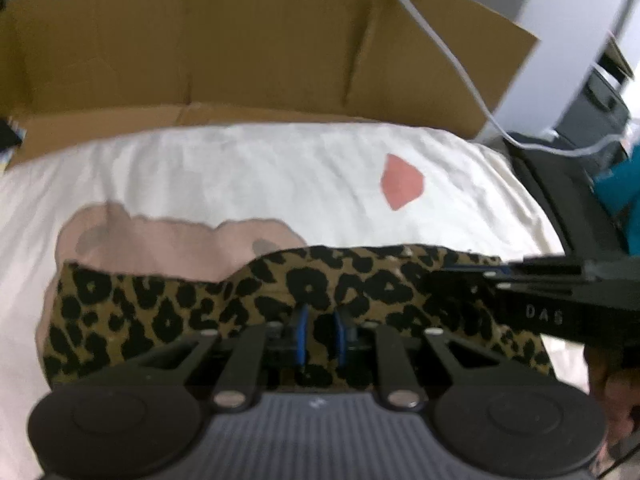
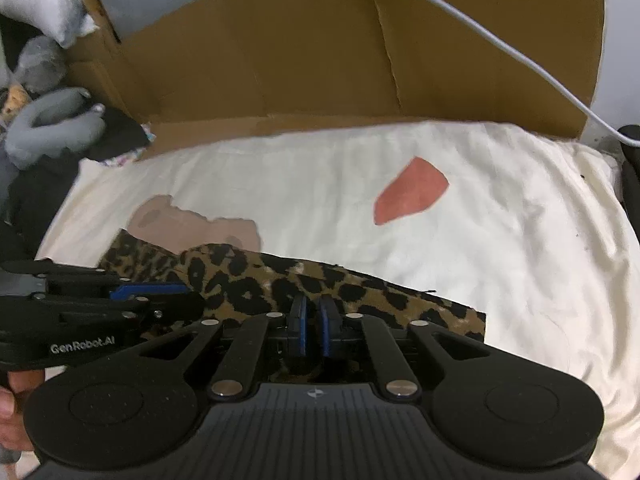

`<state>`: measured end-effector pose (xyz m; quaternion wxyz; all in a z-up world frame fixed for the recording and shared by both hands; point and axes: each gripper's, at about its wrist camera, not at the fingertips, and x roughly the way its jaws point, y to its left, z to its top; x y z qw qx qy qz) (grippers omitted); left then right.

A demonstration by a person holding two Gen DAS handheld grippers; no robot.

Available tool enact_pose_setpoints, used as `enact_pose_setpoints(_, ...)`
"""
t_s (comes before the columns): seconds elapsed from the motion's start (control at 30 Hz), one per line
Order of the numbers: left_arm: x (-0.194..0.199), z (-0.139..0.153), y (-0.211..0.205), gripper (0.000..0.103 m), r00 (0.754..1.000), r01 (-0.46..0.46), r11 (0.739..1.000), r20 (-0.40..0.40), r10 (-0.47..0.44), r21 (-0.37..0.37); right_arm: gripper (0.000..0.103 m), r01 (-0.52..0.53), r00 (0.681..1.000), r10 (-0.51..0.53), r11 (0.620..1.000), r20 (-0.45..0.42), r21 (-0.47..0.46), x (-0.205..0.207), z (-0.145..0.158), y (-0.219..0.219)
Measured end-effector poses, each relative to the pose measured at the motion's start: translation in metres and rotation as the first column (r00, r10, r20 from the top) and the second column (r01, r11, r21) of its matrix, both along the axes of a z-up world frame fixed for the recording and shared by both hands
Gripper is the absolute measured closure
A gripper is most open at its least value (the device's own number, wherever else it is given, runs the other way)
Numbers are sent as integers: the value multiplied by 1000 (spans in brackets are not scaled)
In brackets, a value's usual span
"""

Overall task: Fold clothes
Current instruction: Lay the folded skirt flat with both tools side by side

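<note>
A leopard-print garment [image 1: 180,308] lies in a long folded band across the near part of a white sheet [image 1: 280,168]. My left gripper [image 1: 321,332] is shut on its near edge, with cloth between the blue pads. From the right, my right gripper [image 1: 494,274] reaches onto the garment's right end. In the right wrist view the garment [image 2: 248,280] runs from left to right under my right gripper [image 2: 313,320], whose pads are pinched on the cloth. There, my left gripper [image 2: 186,292] holds the cloth just to the left.
A flattened cardboard sheet [image 1: 240,48] stands behind the bed. A white cable [image 1: 444,48] hangs across it. The sheet bears a pink patch [image 1: 402,182] and a beige patch [image 1: 160,240]. A grey plush toy [image 2: 52,120] lies at the left, dark luggage [image 1: 600,112] at the right.
</note>
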<state>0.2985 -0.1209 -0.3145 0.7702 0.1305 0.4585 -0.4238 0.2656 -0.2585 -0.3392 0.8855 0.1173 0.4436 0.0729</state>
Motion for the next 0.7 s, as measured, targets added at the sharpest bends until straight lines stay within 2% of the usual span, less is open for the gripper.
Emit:
enact_pose_setpoints(0.13, -5, 0, -3, 86, 999, 17, 1000, 43, -18, 7, 90, 36, 999, -36, 999, -8, 28, 2, -6, -1)
enact_pose_setpoints(0.37, 9, -4, -8, 88, 998, -63, 998, -16, 63, -26, 91, 72, 997, -72, 996, -8, 60, -2, -16, 2)
enact_pose_setpoints(0.6, 11, -17, -1, 86, 998, -53, 997, -39, 51, -51, 91, 70, 998, -69, 990, -15, 119, -7, -23, -4)
enact_pose_setpoints(0.7, 7, -17, -4, 86, 999, -44, 998, -9, 44, -42, 91, 54, 998, -53, 992, -15, 110, -6, -23, -3)
